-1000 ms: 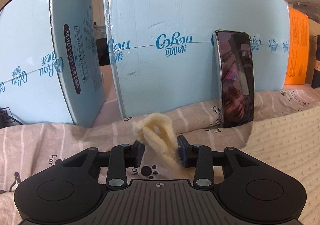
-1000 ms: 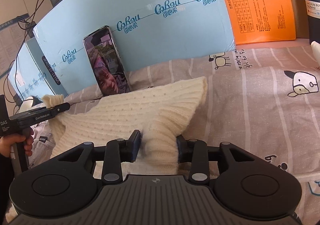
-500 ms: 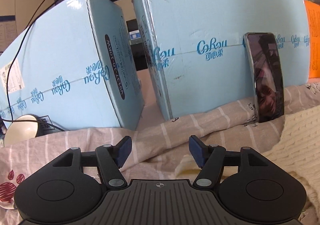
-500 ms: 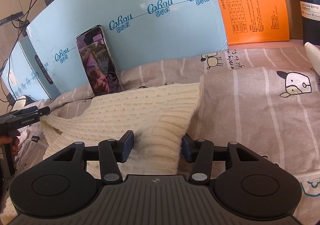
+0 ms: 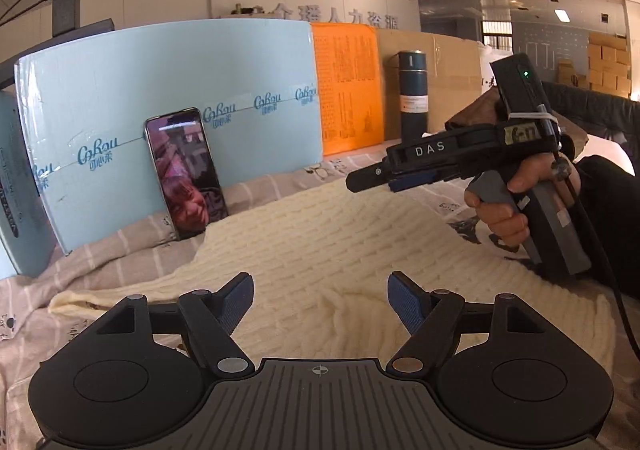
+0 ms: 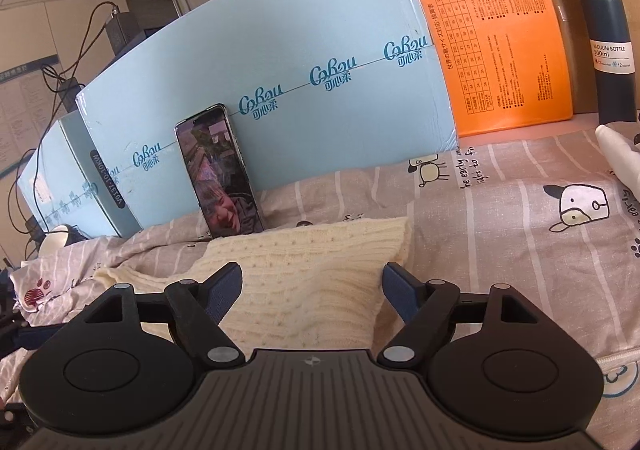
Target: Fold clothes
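Now, through your left wrist camera, your left gripper has its jaws spread wide with nothing between them, poised over the cream knit sweater, which lies spread on the striped bedsheet. At about 2 o'clock your right hand grips the handle of the right gripper, which is seen side-on above the sweater, so this view cannot tell you its jaw gap. At 10 o'clock a phone leans against a light blue carton, with an orange box and a dark vacuum bottle toward 12 and 1 o'clock. Through your right wrist camera, the right gripper also shows its jaws wide and empty, with the sweater lying flat between and beyond them. The phone stands at 11 o'clock, just past the sweater's far edge, and the bottle sits at 2 o'clock.
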A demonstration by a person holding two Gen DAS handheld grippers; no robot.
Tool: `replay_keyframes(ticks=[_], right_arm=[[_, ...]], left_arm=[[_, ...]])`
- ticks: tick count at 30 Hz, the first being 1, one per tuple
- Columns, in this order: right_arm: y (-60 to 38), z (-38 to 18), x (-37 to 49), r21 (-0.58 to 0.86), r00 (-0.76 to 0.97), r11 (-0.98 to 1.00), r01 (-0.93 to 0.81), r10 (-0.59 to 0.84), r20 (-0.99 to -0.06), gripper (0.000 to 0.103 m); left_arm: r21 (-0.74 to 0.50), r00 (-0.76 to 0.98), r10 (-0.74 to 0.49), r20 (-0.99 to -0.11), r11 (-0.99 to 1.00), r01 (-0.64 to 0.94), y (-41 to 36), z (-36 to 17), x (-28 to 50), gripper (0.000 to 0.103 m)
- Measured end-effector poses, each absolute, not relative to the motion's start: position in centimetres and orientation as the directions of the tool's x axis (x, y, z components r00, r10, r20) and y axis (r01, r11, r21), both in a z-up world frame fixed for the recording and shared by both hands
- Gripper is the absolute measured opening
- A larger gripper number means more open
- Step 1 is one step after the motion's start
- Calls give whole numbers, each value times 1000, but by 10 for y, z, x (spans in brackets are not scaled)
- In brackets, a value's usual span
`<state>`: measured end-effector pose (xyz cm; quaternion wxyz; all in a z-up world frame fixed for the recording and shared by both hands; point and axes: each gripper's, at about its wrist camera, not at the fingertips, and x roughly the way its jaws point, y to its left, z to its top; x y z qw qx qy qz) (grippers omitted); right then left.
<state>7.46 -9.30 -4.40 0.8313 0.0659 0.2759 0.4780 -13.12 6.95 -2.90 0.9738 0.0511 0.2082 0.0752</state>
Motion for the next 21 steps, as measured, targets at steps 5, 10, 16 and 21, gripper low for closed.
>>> replay_keyframes(ticks=[5,10,16,21], right_arm=[[-102,-34,60,393,400,484,-782,873,-279,78],[-111,-21,40,379,407,434,-817,900,-155,83],[-109,-18,28,318,403,428,-846,904,-144,84],[-112,-14,20,289,415,434,-853,901,-129,84]], left_arm=[[96,925,313,-217,949,-299,70,-11,-131,88],[56,903,427,-48,904,-424,78,21,-127,96],[97,887,459,-42,886,-454,72,24,-126,101],[189,854,519,-36,842,-504,59,16,-132,101]])
